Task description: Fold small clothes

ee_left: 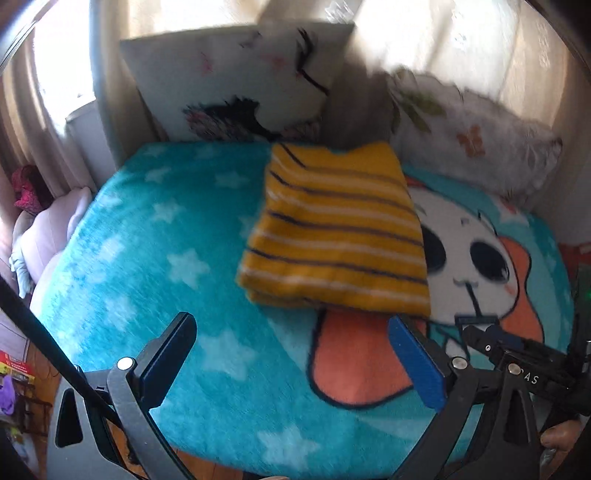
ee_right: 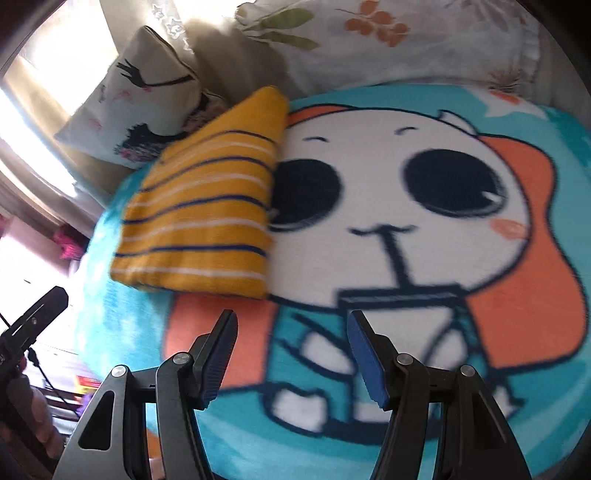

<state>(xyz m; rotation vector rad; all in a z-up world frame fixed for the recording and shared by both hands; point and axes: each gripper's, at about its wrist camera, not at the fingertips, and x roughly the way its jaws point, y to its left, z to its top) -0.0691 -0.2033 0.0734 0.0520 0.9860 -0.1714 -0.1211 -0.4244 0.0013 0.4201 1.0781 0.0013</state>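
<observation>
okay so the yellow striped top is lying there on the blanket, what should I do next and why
Probably nothing more than easing both grippers away. The yellow striped top already lies as a neat folded rectangle on the cartoon blanket, and the left gripper and right gripper are open, empty and clear of it.

Probably a home bedroom: cartoon fleece blanket (ee_right: 406, 155), pillows (ee_left: 236, 85), curtains (ee_left: 424, 33).

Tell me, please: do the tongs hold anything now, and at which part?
Nothing is held. The left tongs and right tongs are both open and empty, apart from the folded yellow striped garment on the blanket.
</observation>
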